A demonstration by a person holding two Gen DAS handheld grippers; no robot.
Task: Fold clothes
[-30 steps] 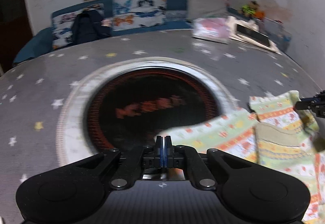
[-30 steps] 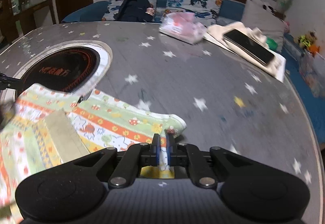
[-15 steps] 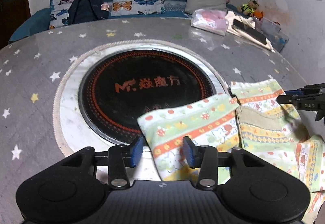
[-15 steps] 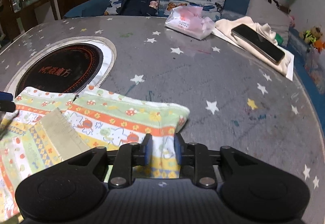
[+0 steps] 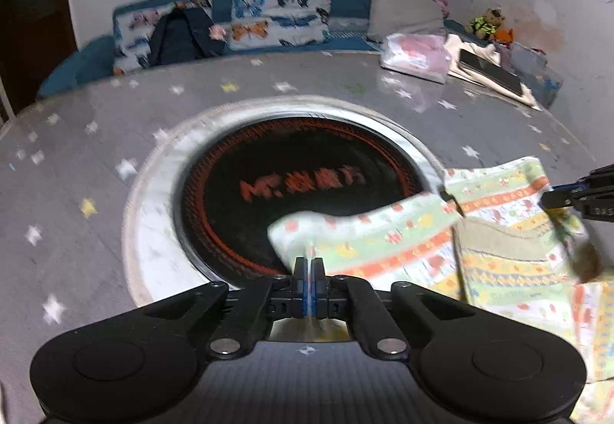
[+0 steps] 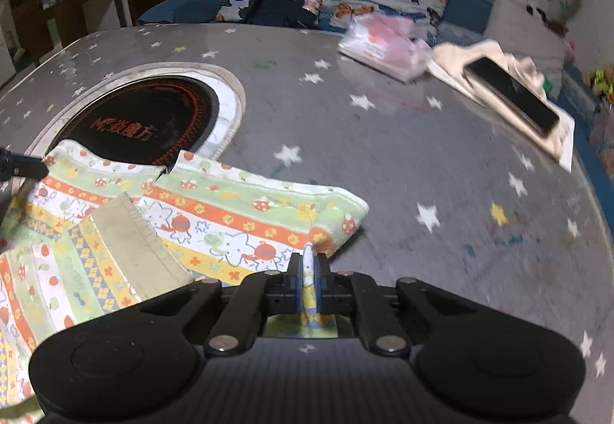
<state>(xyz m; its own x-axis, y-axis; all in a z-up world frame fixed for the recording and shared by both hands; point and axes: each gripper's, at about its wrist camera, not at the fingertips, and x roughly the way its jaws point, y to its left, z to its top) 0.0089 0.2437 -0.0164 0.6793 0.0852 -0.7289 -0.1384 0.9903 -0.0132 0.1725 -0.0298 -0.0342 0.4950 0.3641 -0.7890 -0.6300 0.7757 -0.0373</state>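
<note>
A small patterned pair of pants [image 5: 499, 243], green, orange and yellow, lies at the near side of the round grey star-print table [image 5: 96, 155]. My left gripper [image 5: 308, 262] is shut on the hem of one leg, lifting it over the black cooktop [image 5: 291, 186]. My right gripper [image 6: 308, 262] is shut on the hem of the other leg [image 6: 238, 216]. The right gripper's tip also shows in the left wrist view [image 5: 552, 199]. The beige waistband [image 6: 134, 239] lies between the legs.
A pink plastic packet [image 6: 383, 43], a cream cloth with a dark phone [image 6: 512, 97] on it sit at the table's far right. A sofa with butterfly cushions [image 5: 280, 13] and a dark bag [image 5: 180, 36] stands behind the table.
Both grippers were shut a second ago, opened half a second ago with the pant legs lying flat, and are now shut on the leg hems again, lifting them.
</note>
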